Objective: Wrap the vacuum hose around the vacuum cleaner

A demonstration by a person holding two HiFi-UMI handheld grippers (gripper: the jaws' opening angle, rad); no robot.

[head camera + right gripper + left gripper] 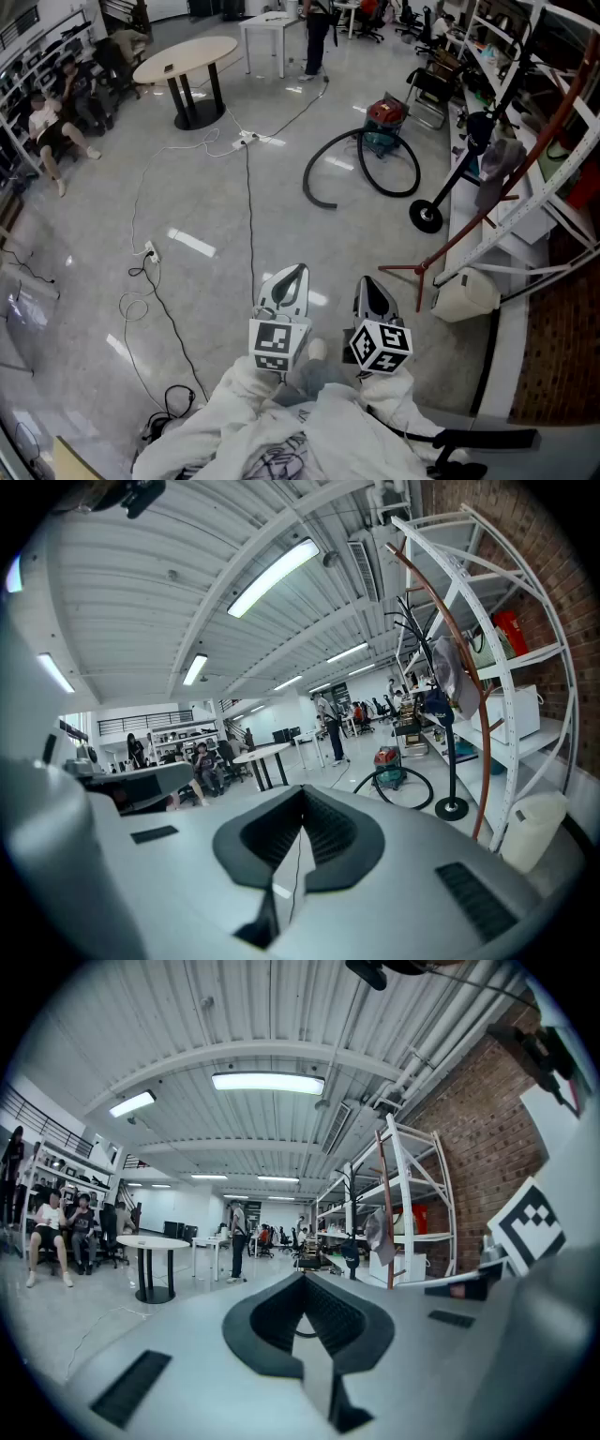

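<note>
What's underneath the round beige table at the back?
Under the round beige table, two black legs rise from a dark round base; the tabletop hides their upper ends.

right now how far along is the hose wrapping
Done: nothing; the hose lies in a loose loop on the floor beside the vacuum cleaner. In hand: nothing; the left gripper and right gripper are shut and empty, well short of it. Still to do: walk over, grasp the hose, wrap it around.

one vacuum cleaner [385, 117], one hose [305, 175], one round table [187, 58]
</note>
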